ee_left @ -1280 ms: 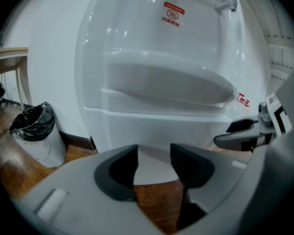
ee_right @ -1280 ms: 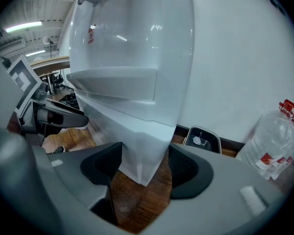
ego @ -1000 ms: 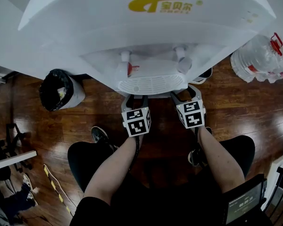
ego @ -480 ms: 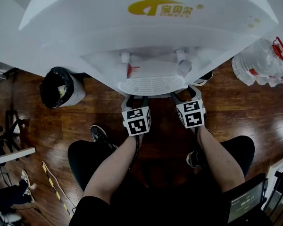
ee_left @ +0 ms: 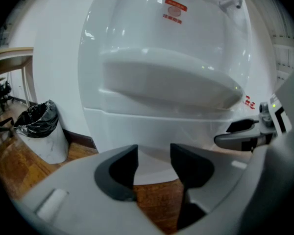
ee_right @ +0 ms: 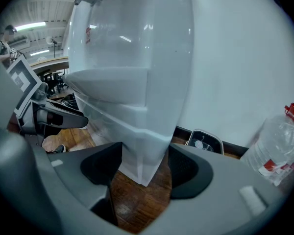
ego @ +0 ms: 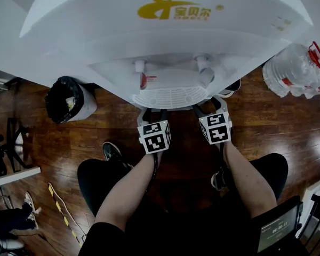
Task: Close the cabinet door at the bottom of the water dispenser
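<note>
Head view: hand-held grippers (ego: pixel 152 111) (ego: pixel 210 106) abreast, outstretched.

I see a dark, glossy wooden floor (ego: pixel 288 127) all round, with a strip of yellow-and-black tape (ego: pixel 58 204) on it at lower left and the corner of a white desk (ego: pixel 13 177) jutting in from the left edge. A white waste bin with a black liner (ego: pixel 69 100) stands by the plain white wall (ee_right: pixel 235 58), which meets the floor at a dark baseboard (ee_left: pixel 81 141), and clear water bottles with red caps (ego: pixel 296 71) sit at far right. The right gripper view shows me long ceiling lights (ee_right: pixel 32 26) over a farther part of the room, and the left gripper view a wooden tabletop (ee_left: pixel 12 53) above the bin.
</note>
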The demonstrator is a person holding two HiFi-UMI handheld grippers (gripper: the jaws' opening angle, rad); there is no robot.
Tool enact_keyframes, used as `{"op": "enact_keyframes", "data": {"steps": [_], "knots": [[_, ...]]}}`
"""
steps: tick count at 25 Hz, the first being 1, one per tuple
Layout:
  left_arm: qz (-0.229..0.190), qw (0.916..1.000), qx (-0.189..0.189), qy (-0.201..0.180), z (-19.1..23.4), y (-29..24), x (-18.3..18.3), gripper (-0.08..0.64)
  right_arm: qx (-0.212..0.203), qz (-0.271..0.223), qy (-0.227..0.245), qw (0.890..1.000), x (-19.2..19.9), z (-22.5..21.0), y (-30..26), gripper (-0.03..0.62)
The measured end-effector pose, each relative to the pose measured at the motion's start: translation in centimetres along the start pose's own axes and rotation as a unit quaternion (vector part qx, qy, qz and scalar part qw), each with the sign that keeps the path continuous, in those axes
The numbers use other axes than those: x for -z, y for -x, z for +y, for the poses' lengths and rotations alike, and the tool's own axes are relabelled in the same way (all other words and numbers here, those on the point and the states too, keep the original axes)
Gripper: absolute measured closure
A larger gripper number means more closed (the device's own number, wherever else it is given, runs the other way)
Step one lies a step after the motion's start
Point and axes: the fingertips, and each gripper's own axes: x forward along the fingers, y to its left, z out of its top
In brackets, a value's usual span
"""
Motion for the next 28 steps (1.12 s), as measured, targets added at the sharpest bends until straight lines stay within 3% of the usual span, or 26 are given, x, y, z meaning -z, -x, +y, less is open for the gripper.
{"op": "enact_keyframes", "data": {"steps": [20, 25, 28], "knots": [[-0.001, 1.0, -0.003, 0.0, 0.04, -0.11, -0.02, 0.334, 0.002, -0.002, -0.004, 1.0, -0.16, -0.03, -0.34, 0.291], [0.007, 0.9998, -0.001, 0.017, -0.01, -0.06, -0.11, 0.334, 0.003, -0.003, -0.008, 1.0, -0.24, 0.04, -0.23, 0.293], [0.007, 1.0, 0.002, 0.004, -0.14, 0.11, -0.09, 0.334, 0.0, 0.002, -0.016, 1.0, 0.01, 0.02, -0.25, 0.293]]}}
